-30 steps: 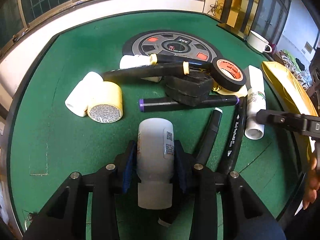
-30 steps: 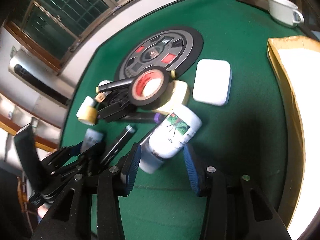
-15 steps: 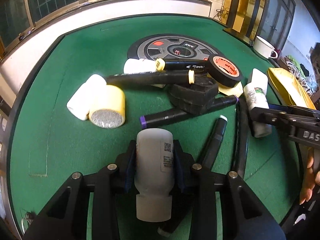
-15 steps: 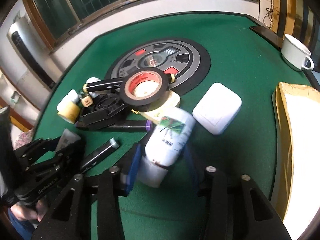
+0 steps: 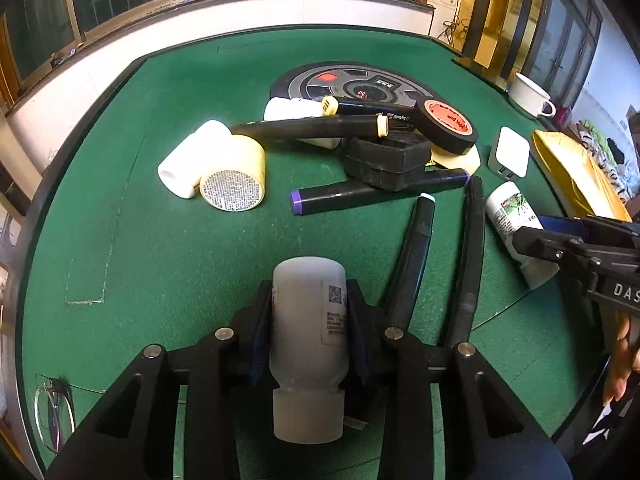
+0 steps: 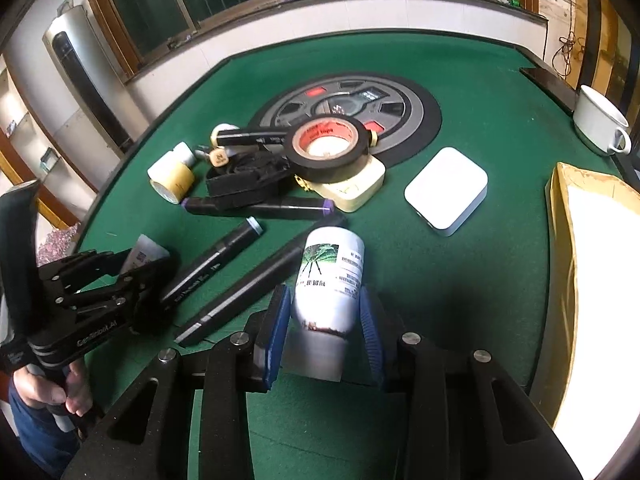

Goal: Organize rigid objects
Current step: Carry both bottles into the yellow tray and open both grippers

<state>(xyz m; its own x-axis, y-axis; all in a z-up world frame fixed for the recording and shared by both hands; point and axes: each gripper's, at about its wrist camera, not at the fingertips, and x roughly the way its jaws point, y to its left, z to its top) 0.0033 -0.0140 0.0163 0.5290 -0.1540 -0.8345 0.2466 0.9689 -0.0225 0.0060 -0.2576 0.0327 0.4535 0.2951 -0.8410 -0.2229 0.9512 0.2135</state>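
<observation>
At six o'clock on the green counter point(image 5: 168, 256), the left gripper point(image 5: 308, 320) pinches a frosted bottle point(image 5: 308, 320) mid-body; likely light and slick. At three o'clock, the right gripper point(image 6: 324, 324), its jaws just closing, clamps a labelled white bottle point(image 6: 330, 276) near its cap; rigid, probably light.

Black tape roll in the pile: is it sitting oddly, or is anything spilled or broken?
The black tape roll sits tilted, propped on a cream box and a black clip rather than flat on the green table. Markers lie criss-crossed around it. Nothing looks spilled or visibly damaged.
</observation>
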